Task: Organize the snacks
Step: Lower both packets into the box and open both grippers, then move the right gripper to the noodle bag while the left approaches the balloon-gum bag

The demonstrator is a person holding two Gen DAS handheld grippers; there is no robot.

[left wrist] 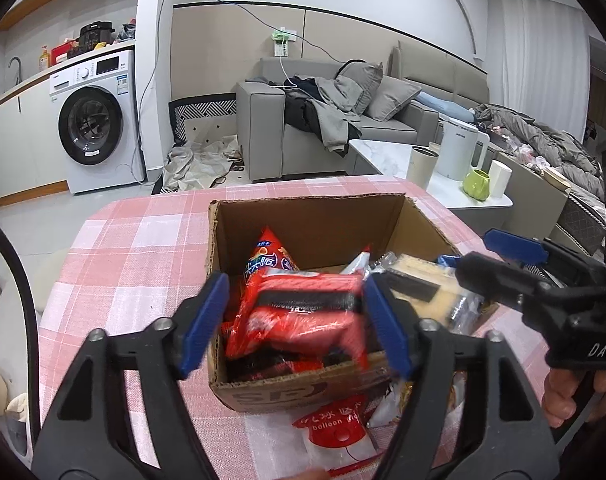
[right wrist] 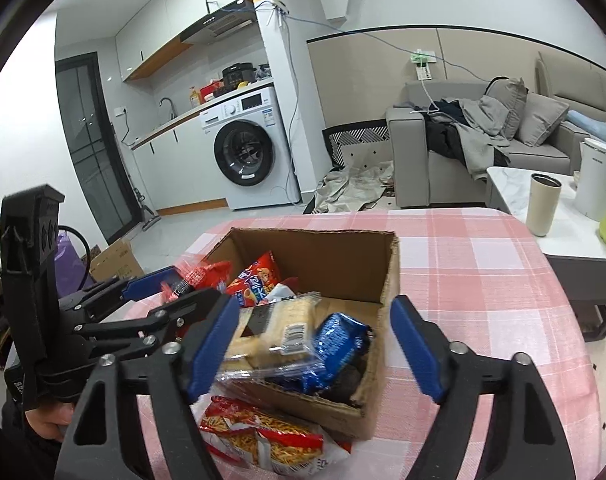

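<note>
Currently both grippers hover over an open brown cardboard box (left wrist: 327,220) on the desk covered with a pink-and-white checked cloth (left wrist: 135,248). Left gripper (left wrist: 295,320): jaws apart, blue pads either side of a red crinkled snack packet (left wrist: 303,320) lying at the top of the box; the right pad looks close to the packet, contact unclear through blur. Right gripper (right wrist: 315,344): jaws wide apart above the box's near corner, nothing pressed between them; below sit a clear-wrapped pack of pale crackers (right wrist: 271,328) and a blue foil snack bag (right wrist: 335,340), both inside the box. A red bag of thin yellow sticks (right wrist: 259,436) lies on the cloth just outside the box's near wall. A red-and-white balloon packet (left wrist: 335,428) lies there too.
</note>
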